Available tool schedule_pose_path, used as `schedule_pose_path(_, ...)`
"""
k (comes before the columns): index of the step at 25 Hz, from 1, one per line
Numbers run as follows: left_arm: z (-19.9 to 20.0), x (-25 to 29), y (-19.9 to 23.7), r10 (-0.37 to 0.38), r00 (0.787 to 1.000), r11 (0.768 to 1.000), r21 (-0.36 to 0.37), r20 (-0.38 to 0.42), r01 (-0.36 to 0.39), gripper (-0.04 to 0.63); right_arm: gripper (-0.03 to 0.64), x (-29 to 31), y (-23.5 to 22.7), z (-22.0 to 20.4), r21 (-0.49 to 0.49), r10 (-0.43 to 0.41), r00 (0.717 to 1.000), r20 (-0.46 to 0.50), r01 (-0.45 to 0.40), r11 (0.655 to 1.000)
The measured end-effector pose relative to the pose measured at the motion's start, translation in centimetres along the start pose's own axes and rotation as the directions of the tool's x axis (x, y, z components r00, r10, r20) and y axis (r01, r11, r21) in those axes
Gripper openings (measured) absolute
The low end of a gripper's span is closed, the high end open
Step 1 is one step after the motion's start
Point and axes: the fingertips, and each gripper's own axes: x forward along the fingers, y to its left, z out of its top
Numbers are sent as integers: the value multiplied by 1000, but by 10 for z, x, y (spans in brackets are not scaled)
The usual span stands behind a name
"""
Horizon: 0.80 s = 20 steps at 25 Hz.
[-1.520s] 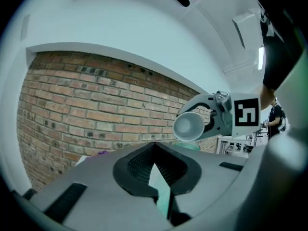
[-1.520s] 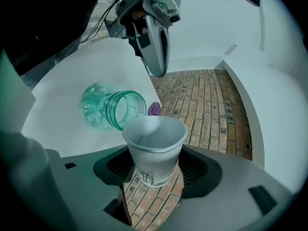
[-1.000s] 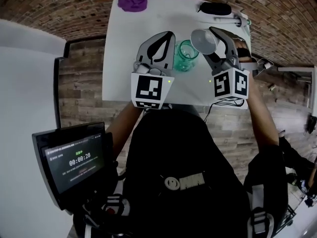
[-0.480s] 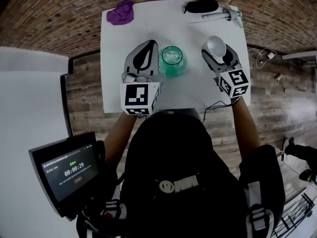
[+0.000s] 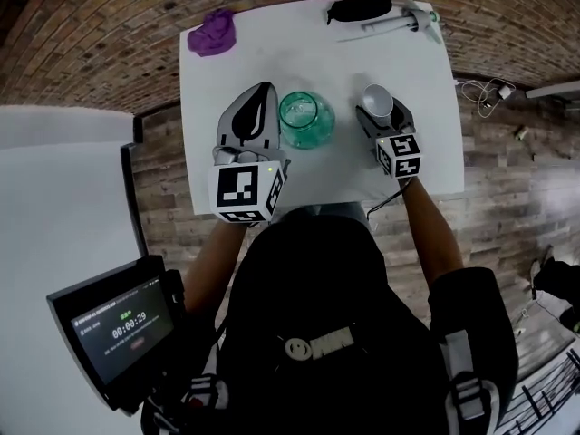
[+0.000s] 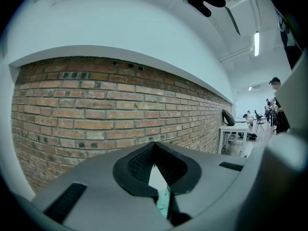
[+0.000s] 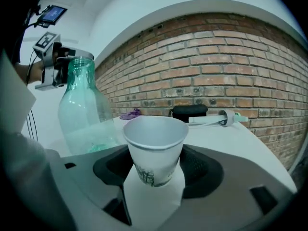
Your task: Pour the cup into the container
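A teal glass container (image 5: 305,119) stands upright near the middle of the white table (image 5: 317,53). My right gripper (image 5: 379,111) is shut on a white paper cup (image 5: 378,101), which is upright to the right of the container and apart from it. In the right gripper view the cup (image 7: 155,146) sits between the jaws of the right gripper (image 7: 154,172), with the container (image 7: 84,109) at the left. Whether the cup rests on the table does not show. My left gripper (image 5: 261,93) is shut and empty, close beside the container's left side; the left gripper (image 6: 155,177) faces the brick wall.
A purple cloth (image 5: 214,33) lies at the table's far left corner. A black case (image 5: 360,7) and a pipette (image 5: 399,24) lie along the far right edge. A monitor (image 5: 118,320) stands at my lower left, off the table.
The right gripper has come down and away to the right of the container's mouth, rolling the cup from tilted to upright. The left gripper has stayed beside the container.
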Motion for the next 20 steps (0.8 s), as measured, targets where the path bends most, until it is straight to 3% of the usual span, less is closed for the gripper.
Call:
schedule_pose_path(6, 4, 0, 0, 2, 1000, 1000, -11, 6, -1, 3, 296, 3, 1, -15, -57, -34, 999, -42, 31, 998)
schedule_pose_path(11, 4, -3, 2, 9, 1000, 1000, -5, 3, -9, 3, 296, 5, 5, -21, -16, -6, 999, -47, 5, 1000)
schedule_pose_path(20, 3, 2, -2, -22, 1000, 1000, 3, 6, 22, 3, 385, 0, 0, -10, 20, 46, 999, 9, -46, 999)
